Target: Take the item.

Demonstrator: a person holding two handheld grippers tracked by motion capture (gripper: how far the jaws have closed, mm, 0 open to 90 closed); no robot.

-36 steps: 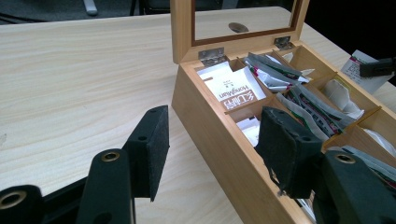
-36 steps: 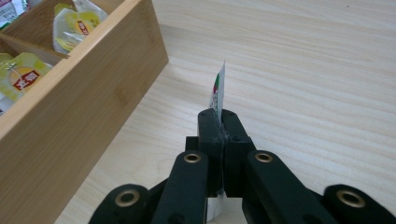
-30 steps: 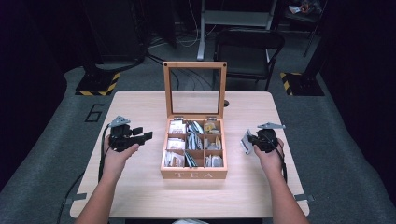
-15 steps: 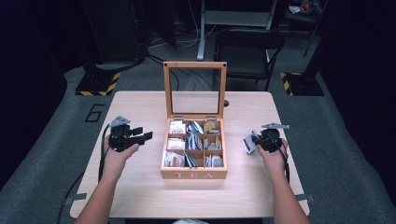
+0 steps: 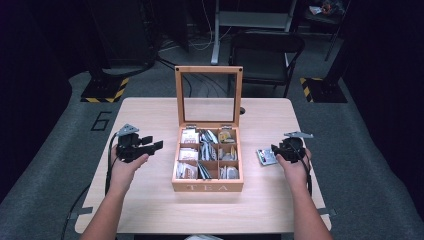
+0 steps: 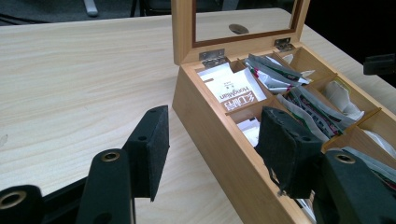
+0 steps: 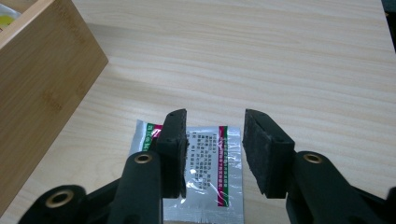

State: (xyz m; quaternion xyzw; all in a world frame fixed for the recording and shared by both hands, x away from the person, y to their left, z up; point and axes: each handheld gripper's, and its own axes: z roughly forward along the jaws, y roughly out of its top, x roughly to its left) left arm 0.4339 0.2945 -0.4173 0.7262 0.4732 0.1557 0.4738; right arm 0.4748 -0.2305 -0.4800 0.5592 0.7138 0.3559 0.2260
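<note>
— Silver foil tea sachet [image 7: 205,179]: where is it?
— Flat on the pale wooden table [image 7: 261,60], right of the wooden tea box [image 5: 207,155].
— Right gripper [image 7: 215,154]?
— Jaws just opening, released above it. Left gripper [image 6: 212,151] unclenched, empty.

- Desk [image 5: 150,115]: carries all items.
- Tea box [image 5: 207,187]: centre of the desk, lid upright at its far side, sachets in its compartments.
- Left gripper [image 5: 150,146]: left of the box, apart from it.
- Tea sachet [image 5: 265,157]: flat on the desk, right of the box.
- Right gripper [image 5: 276,151]: at the sachet's right edge.
- Chair [image 5: 265,50]: beyond the desk's far edge.
</note>
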